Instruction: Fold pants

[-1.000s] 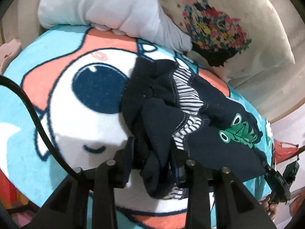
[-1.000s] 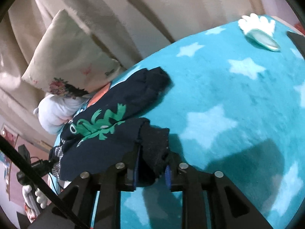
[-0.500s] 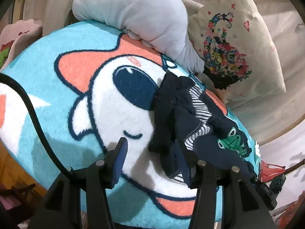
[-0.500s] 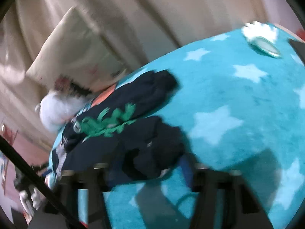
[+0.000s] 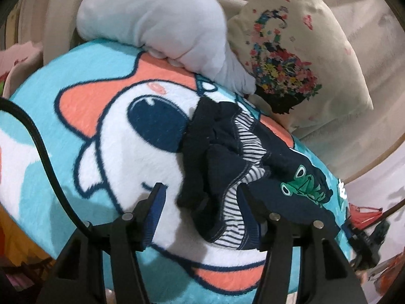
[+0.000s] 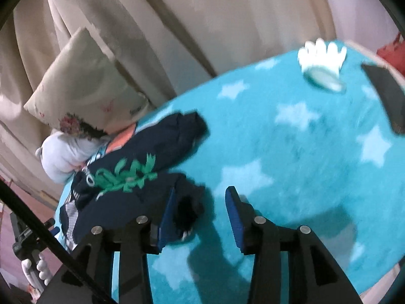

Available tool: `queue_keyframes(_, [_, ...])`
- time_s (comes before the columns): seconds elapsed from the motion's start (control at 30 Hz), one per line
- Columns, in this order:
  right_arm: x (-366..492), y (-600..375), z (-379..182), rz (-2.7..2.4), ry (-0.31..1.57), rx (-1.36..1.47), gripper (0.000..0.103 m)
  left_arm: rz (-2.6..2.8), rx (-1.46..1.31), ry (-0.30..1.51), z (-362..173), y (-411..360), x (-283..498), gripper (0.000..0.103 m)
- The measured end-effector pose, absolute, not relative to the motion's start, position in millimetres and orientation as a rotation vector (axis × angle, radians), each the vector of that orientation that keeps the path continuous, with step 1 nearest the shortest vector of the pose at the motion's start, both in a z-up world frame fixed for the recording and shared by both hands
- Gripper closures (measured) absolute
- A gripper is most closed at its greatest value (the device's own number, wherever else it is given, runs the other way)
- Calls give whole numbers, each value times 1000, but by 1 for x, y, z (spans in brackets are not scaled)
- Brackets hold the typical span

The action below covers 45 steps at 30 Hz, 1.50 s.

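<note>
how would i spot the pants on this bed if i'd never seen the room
Start at the turquoise blanket with its big cartoon face and white stars. The pants lie bunched on it, just below the white plush and the floral pillow. They are the only dark navy thing there, with a green frog print and a striped lining showing at the waist.

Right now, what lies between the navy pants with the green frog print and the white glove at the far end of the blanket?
Only bare turquoise star-patterned blanket separates navy frog-print pants from white glove, seen in the right wrist view.
</note>
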State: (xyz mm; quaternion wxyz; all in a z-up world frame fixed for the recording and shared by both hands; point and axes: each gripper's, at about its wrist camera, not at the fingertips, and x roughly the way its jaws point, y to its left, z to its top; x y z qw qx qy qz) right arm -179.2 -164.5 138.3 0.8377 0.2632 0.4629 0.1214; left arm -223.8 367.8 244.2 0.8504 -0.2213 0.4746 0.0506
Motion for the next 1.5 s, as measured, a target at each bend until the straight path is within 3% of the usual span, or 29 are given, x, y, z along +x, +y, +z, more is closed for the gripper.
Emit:
queue_keyframes(0.13, [-171,-146,155,313,944,494,43,99,-379,995,247,345,-217,38])
queue_keyframes(0.43, [-166,-68,144,446,989,338,43,77,-239,1003,238,308,-210,37])
queue_keyframes(0.77, [-126,-96,151,378,1004,397,43,103,-240,993,232,318,-209,35])
queue_keyframes(1.17, [-135,-51,126,459,1055,315,40,276,-58,960,223,303,-200,34])
queue_keyframes(1.5, [-118,-56,143,465,1027,271,40,285,7,956,226,293,-191,34])
